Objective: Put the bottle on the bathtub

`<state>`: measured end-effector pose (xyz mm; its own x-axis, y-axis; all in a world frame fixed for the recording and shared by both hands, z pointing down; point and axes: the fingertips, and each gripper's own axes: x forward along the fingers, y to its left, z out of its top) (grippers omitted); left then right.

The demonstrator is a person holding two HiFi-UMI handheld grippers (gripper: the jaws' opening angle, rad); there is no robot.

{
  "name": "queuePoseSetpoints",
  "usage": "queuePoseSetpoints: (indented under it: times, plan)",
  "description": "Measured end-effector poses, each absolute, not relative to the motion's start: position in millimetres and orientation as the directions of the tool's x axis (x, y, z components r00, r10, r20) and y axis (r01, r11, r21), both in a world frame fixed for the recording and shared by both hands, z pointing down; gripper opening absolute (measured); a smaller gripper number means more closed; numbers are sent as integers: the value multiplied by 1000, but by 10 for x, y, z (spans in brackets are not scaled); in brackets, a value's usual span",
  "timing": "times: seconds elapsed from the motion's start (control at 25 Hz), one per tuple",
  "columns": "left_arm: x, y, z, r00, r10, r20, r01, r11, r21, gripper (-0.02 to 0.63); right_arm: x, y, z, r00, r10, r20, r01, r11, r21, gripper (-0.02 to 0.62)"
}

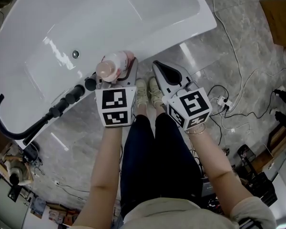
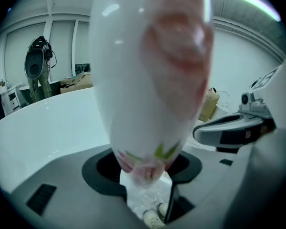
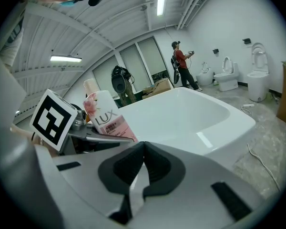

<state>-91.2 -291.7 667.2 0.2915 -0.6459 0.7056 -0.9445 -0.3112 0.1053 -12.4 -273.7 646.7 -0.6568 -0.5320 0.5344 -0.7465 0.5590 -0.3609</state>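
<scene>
Head view: both bare forearms stretched forward and down, side by side, toward the near rim of the glossy white bathtub (image 1: 133, 13). On each wrist end, a black-and-white marker cube (image 1: 115, 106). Of the two, the left gripper (image 1: 117, 74) clamped on a white-and-pink plastic bottle (image 1: 113, 65), right at that near rim, round end up toward the camera; touching the rim or not, impossible to tell. Just beside it, the right gripper (image 1: 156, 66), jaws together and empty, tip at the same rim.

Left gripper view: bottle filling the middle, squeezed between the two dark pads (image 2: 105, 168). Pink flower print and green leaves on its body, no legible writing from here. Bathtub basin behind and to the left.

Right gripper view: dark pads met at their tips, nothing between them. To their left, above the bathtub's near rim, the bottle leaning slightly, beige cap up. "LUX" in grey letters above a pink label panel, smaller print too fine to read.
</scene>
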Motion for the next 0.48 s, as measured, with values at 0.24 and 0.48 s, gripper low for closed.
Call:
queuePoseSetpoints:
  times: [0.24,0.48]
  plan:
    - [-909,-2991,6719,277,-667,692,-947,-311,79,238,-87,-2728,6536,-653,-530,541,-750,550,-367,-2]
    - [-864,-2998,6746,251,-695,674,-948,-317,26,239,-34,-2747,6585,-645,-533,547,-758,537,-370,-2]
